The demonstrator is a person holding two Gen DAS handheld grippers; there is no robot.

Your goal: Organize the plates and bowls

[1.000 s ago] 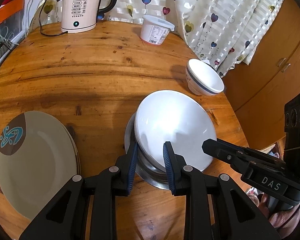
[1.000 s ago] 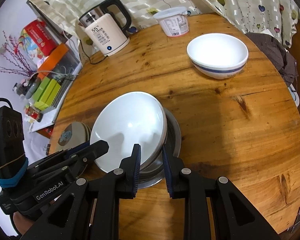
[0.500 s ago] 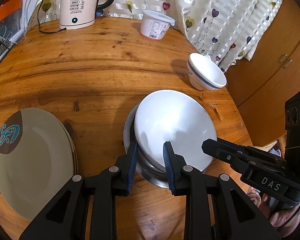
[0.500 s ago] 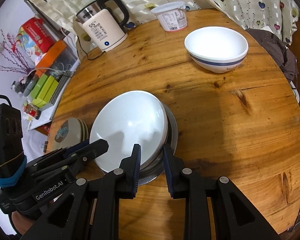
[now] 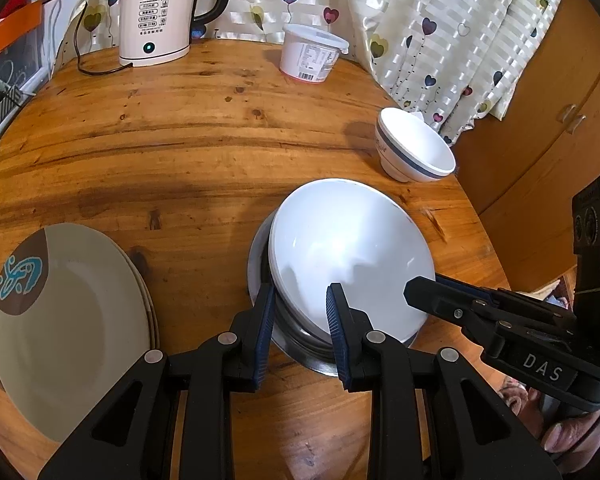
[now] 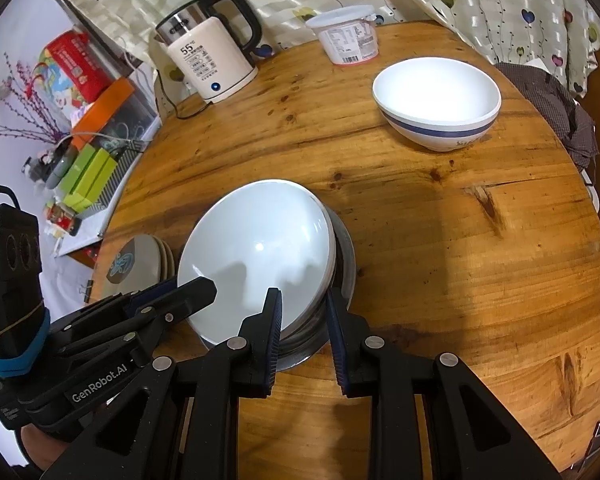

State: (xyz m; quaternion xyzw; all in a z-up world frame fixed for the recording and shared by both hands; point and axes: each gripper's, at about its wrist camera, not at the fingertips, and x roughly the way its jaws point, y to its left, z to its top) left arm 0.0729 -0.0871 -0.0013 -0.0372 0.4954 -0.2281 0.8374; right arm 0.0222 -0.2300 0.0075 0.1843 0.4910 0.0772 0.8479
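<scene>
A stack of white bowls (image 5: 348, 248) sits in a steel bowl (image 5: 300, 344) on the round wooden table (image 5: 180, 140). My left gripper (image 5: 300, 304) is shut on the stack's near left rim. My right gripper (image 6: 302, 312) is shut on its near right rim, and shows in the left wrist view (image 5: 440, 292). The stack shows in the right wrist view (image 6: 256, 256). A white bowl with a blue band (image 5: 414, 150) (image 6: 438, 102) stands apart at the right edge. A stack of beige plates (image 5: 64, 320) (image 6: 136, 260) lies at the left.
An electric kettle (image 5: 156, 16) (image 6: 208, 60) and a white plastic tub (image 5: 310, 54) (image 6: 350, 38) stand at the table's far side, by a curtain. Boxes and clutter (image 6: 88, 152) lie beyond the left edge. A wooden cabinet (image 5: 560, 120) is to the right.
Both grippers keep their hold on the bowl stack. The views have shifted slightly, the far bowl and kettle sitting a little differently in frame.
</scene>
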